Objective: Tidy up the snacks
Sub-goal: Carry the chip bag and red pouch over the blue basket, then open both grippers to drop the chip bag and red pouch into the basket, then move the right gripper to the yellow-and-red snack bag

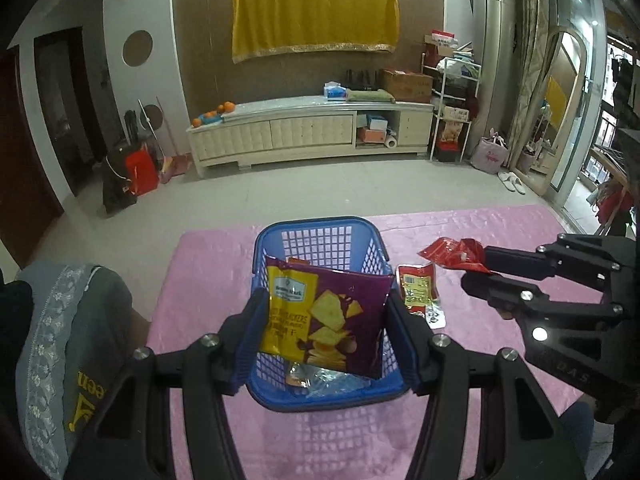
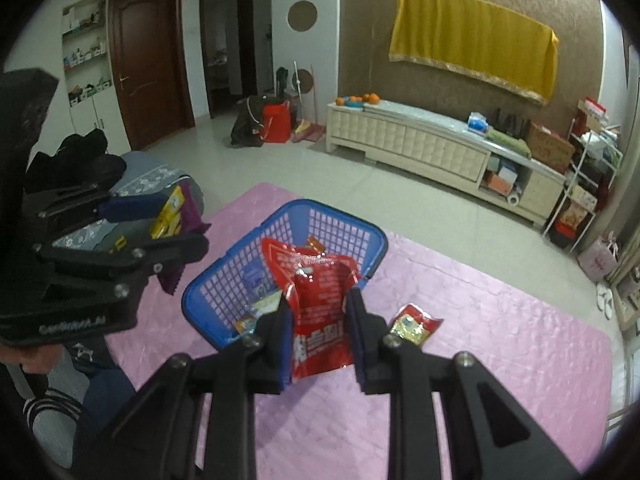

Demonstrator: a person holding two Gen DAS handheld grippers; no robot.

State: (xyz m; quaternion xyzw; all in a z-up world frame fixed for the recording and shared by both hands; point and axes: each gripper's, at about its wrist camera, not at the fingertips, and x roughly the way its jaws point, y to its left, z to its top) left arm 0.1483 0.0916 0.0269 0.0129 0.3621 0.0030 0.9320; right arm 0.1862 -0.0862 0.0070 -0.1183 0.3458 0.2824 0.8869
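**Op:** Two grippers in my left wrist view. My left gripper (image 1: 326,316) has its jaws partly apart and clamped on the side edges of a purple and yellow chip bag (image 1: 326,316), which I hold upright above the blue basket (image 1: 320,240).

**Desk:** Where does the basket sit?

**Op:** On the pink mat (image 1: 480,300). A few small packets lie in its bottom. Off to the right, my right gripper (image 1: 478,270) pinches a crumpled red pouch (image 1: 454,254) — in the air, clear of the mat. A small red and gold packet (image 1: 418,288) lies flat on the mat just beside the basket's right wall.

**Desk:** And your right wrist view?

**Op:** My right gripper (image 2: 320,332) stands narrower than the left, its pads pressing both sides of the red pouch (image 2: 318,304), which hangs in front of the basket (image 2: 224,280). The small packet (image 2: 412,324) rests on the mat (image 2: 500,360), right of the basket. At the left edge, my left gripper (image 2: 180,220) grips the chip bag (image 2: 176,216) — only its yellow and purple edges show there.
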